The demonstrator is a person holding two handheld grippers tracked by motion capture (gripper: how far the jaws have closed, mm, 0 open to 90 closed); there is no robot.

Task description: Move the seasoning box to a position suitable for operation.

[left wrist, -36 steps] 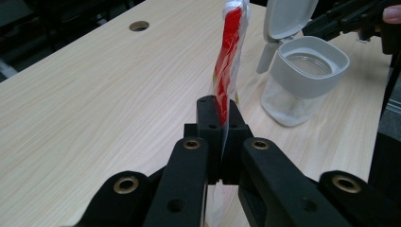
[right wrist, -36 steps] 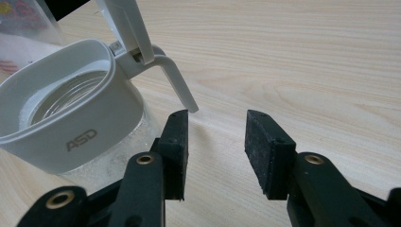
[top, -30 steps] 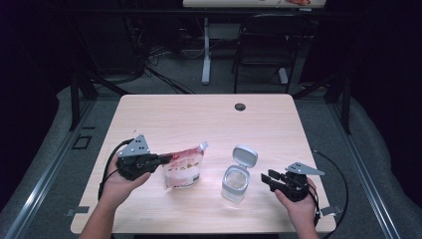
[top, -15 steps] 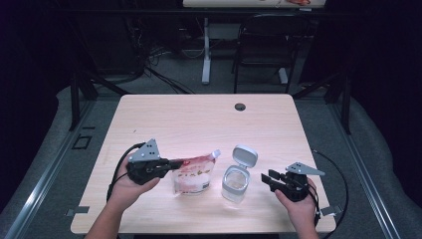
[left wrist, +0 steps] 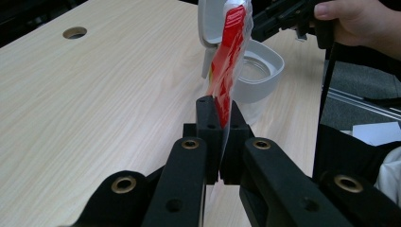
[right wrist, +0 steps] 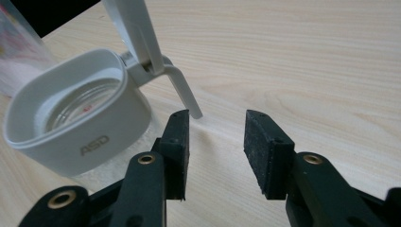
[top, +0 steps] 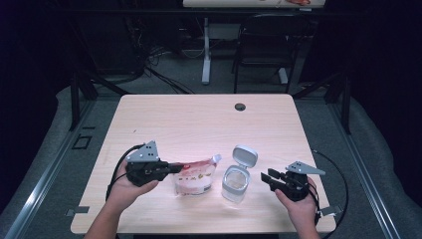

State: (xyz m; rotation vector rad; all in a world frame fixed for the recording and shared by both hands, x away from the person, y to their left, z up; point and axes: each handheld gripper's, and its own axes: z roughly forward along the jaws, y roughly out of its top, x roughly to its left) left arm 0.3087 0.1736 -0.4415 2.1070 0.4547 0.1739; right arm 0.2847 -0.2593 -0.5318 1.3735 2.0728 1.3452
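Left gripper [top: 171, 169] clamps red-white plastic spout pouch [top: 195, 177], spout toward open clear white-lidded jar [top: 236, 178] near surface's front edge; right gripper [top: 266, 179] agape beside jar.

red pouch [top: 195, 177], white-rimmed jar [top: 235, 180]

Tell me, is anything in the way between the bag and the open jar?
Nothing visible is. The left gripper pinches the bag right beside the jar, bare table between them. The jar's lid is flipped up at the far side, so the mouth is open.
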